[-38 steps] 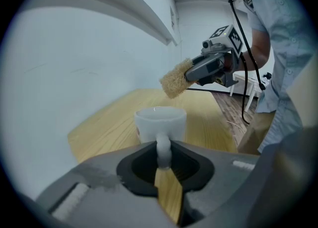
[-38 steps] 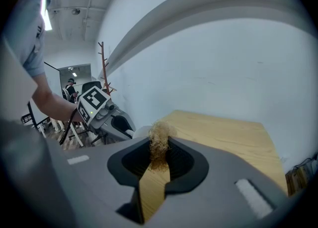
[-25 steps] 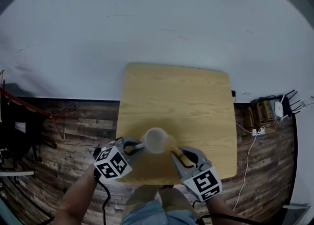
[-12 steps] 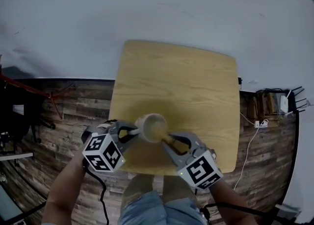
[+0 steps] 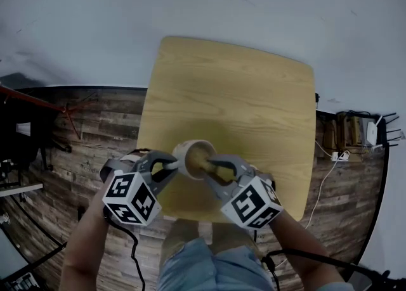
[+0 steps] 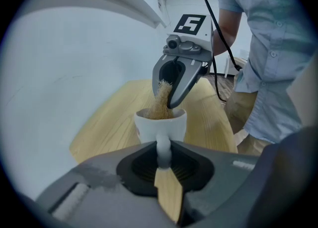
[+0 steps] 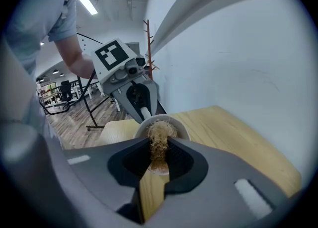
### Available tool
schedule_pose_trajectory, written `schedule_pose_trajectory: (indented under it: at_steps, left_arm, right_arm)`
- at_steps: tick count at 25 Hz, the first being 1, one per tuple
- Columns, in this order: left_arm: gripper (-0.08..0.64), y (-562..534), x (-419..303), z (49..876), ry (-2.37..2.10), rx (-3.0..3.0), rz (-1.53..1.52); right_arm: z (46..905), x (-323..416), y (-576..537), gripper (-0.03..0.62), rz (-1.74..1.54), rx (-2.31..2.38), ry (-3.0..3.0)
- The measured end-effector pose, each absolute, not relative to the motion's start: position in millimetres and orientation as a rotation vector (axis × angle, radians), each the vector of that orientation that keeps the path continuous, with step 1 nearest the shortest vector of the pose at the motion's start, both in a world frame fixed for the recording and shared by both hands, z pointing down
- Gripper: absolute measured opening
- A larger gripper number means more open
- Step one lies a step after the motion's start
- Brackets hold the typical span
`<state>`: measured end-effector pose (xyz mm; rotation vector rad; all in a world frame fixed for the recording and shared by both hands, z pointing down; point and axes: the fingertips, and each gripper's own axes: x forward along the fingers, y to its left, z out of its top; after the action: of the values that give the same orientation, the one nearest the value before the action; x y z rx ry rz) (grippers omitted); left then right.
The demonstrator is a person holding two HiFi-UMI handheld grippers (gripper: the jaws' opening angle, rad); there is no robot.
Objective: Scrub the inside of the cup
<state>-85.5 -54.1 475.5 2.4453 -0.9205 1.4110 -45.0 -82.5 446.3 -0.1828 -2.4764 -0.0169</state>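
A white cup (image 5: pixel 190 158) hangs above the near part of the wooden table (image 5: pixel 241 93). My left gripper (image 5: pixel 169 165) is shut on its handle (image 6: pixel 163 146), which runs between the jaws in the left gripper view. My right gripper (image 5: pixel 214 170) is shut on a tan fibrous scrubber (image 7: pixel 158 141). The scrubber's tip (image 6: pixel 160 105) reaches down into the cup's mouth (image 6: pixel 160 117). In the right gripper view the cup's rim (image 7: pixel 180 126) circles the fibres, with the left gripper (image 7: pixel 141 104) right behind it. The cup's bottom is hidden.
The small square table stands against a white wall (image 5: pixel 190 4) over a dark plank floor (image 5: pixel 95 137). Cables and a power strip (image 5: pixel 339 155) lie on the floor to the right. The person's legs (image 5: pixel 196 258) are at the table's near edge.
The right gripper has moved left and carried the scrubber from beside the cup into its mouth. Both grippers and the cup sit a little higher in the head view.
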Motion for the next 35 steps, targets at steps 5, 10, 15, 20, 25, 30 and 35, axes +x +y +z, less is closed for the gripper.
schedule_pose_trajectory:
  at_steps: [5,10,15,20,25,30,35]
  left_arm:
    - [0.069,-54,-84,474,-0.916,2.451,1.435]
    - [0.069,-56,-85,471,-0.895,2.463,1.453]
    - [0.069,-59,-85,470,-0.891,2.465,1.474]
    - [0.069,-60,-86,468,-0.901,2.433,1.515]
    - [0.069,-65,-86,467,-0.928,2.412,1.549]
    - [0.069,-66,-83,466,-0.906,2.430,1.609]
    - [0.069,-65,-81,467,-0.880,2.435,1.636]
  right_arm:
    - [457,-53,-88,0.071,-0.021,-0.239,-2.446]
    - [468,-60,-92,0.071,-0.071,-0.277,-2.383]
    - [484,-63,-91,0.067,-0.074,-0.265,-2.301]
    - [493,-62,-88,0.066,-0.055,-0.278,-2.198]
    - [496,-56,-82,0.063,0.037,-0.326,-2.109]
    - [494,-52,-72,0.061,0.190,-0.366,-2.092]
    - [486,-57,-66,0.060,0.351,-0.375,-2.137]
